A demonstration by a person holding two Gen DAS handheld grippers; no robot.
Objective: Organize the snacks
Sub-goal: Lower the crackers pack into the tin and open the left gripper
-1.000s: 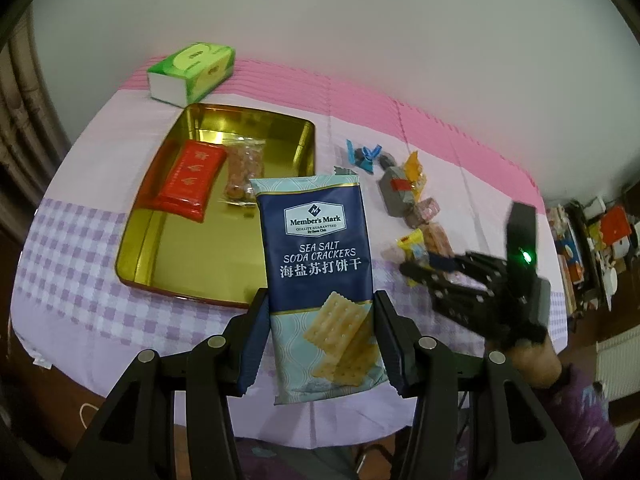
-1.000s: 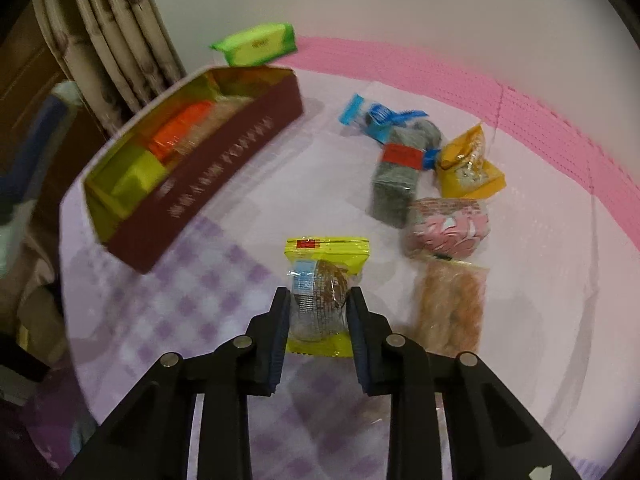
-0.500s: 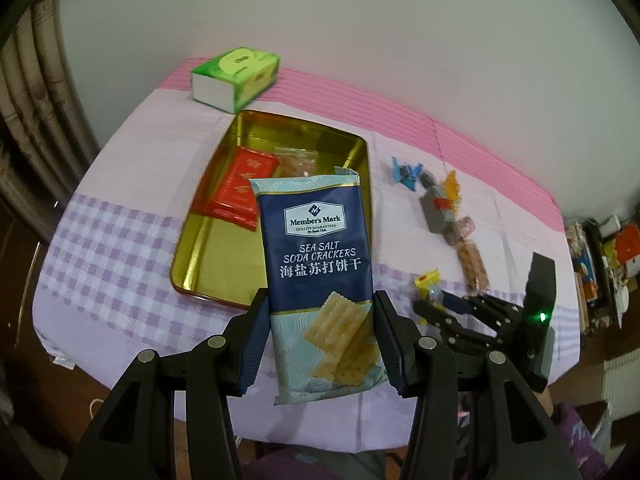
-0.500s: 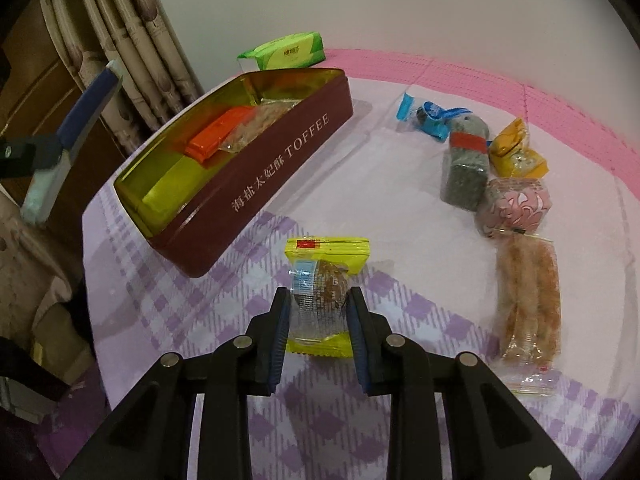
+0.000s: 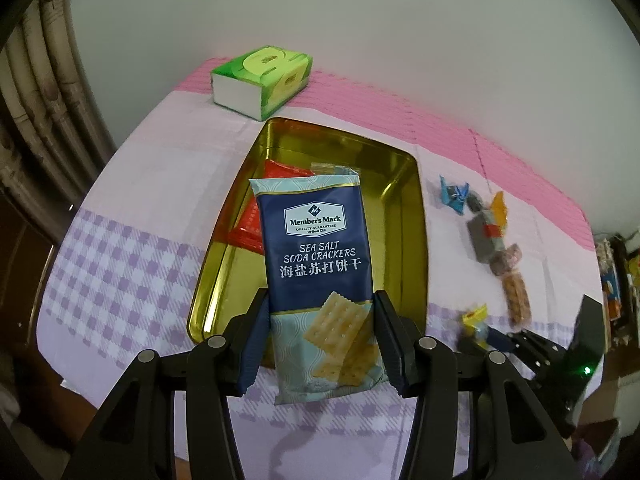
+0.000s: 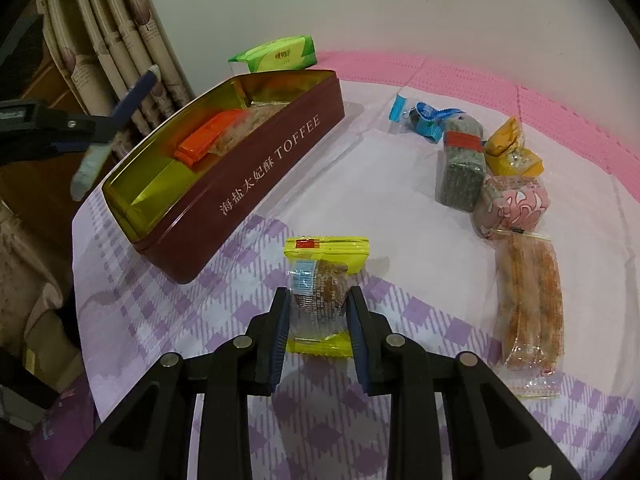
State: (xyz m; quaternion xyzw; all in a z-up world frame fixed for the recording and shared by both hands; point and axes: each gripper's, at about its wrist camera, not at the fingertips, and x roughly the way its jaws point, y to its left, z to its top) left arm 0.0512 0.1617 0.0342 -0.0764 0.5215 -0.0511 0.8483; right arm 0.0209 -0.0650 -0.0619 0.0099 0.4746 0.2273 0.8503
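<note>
Left wrist view: the left gripper (image 5: 320, 344) is clamped on the lower half of a navy-and-pale-blue sea salt soda cracker packet (image 5: 318, 276), held upright above the near end of a gold-lined rectangular tin (image 5: 412, 240). Inside the tin lies a flat red foil packet (image 5: 250, 228). A green tissue box (image 5: 262, 80) sits beyond the tin on the pink-and-lilac checked tablecloth (image 5: 120, 272). Right wrist view: the right gripper (image 6: 318, 332) pinches a small yellow-edged clear wrapper with a brown round snack (image 6: 322, 292), just above the cloth and near the tin's maroon side lettered TOFFEE. To the right lies a row of loose snacks: a blue-wrapped candy (image 6: 424, 114), a grey-green block with red band (image 6: 460, 164), a yellow pouch (image 6: 512, 148), a pink patterned wrapped cake (image 6: 510, 206) and a long clear pack of orange sticks (image 6: 528, 304).
</note>
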